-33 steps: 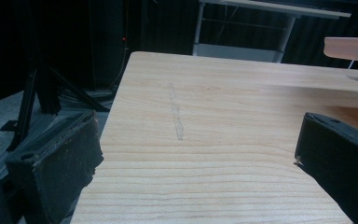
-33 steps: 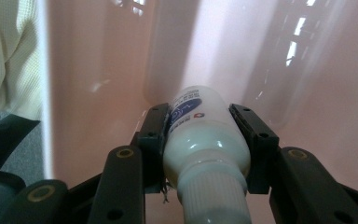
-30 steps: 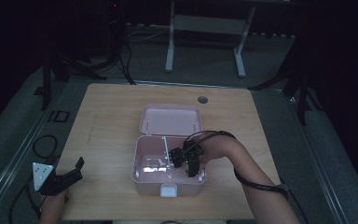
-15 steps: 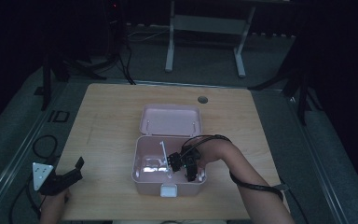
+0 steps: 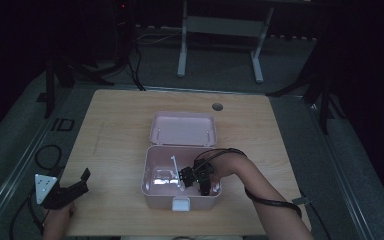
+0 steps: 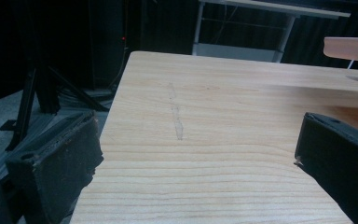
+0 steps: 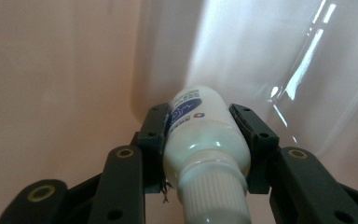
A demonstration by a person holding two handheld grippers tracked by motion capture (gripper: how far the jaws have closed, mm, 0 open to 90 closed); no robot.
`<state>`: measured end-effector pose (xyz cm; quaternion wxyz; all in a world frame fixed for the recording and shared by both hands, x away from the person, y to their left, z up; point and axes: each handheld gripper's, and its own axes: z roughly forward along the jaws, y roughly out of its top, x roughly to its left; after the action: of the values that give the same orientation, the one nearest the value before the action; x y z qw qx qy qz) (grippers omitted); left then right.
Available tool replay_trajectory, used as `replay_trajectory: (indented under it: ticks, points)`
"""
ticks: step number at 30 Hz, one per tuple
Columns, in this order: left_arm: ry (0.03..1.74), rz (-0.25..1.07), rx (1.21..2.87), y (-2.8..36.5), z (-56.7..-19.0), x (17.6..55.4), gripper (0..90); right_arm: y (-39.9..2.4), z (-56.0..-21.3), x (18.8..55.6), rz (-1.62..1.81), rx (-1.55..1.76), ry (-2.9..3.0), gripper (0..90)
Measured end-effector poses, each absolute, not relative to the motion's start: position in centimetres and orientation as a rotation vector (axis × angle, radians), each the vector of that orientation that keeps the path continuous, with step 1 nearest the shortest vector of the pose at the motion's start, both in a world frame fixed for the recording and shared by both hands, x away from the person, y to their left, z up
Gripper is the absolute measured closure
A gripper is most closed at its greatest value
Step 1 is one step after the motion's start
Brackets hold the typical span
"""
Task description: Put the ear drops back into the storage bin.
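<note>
Jaws of our right gripper [image 7: 205, 140] clamp the white bottle [image 7: 205, 140] across its body inside the pink box [image 5: 152, 187], base pointing toward the wall ahead, while our left gripper [image 5: 72, 187] idles unclenched, well apart.

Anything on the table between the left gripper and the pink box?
Nothing: bare wood table between the left gripper and the pink box in the high view. The left gripper view shows the same bare surface ahead of its open jaws.
</note>
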<state>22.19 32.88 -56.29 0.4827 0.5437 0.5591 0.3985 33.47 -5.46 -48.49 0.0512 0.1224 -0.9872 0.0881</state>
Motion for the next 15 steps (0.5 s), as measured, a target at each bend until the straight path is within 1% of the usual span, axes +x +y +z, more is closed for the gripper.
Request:
replay_trajectory:
  ticks: [9,12,15]
  points:
    - [1.362,0.972,1.326,32.87,-56.28,22.19,0.5,-5.31,-48.84,33.33,0.337,0.362,-3.019,58.6]
    - [1.361,0.972,1.327,32.87,-56.28,22.19,0.5,-5.27,-48.9,33.3,0.339,0.368,-3.02,56.3]
    - [1.362,0.972,1.327,32.87,-56.29,22.18,0.5,-5.23,-48.81,33.38,0.325,0.358,-3.011,56.0]
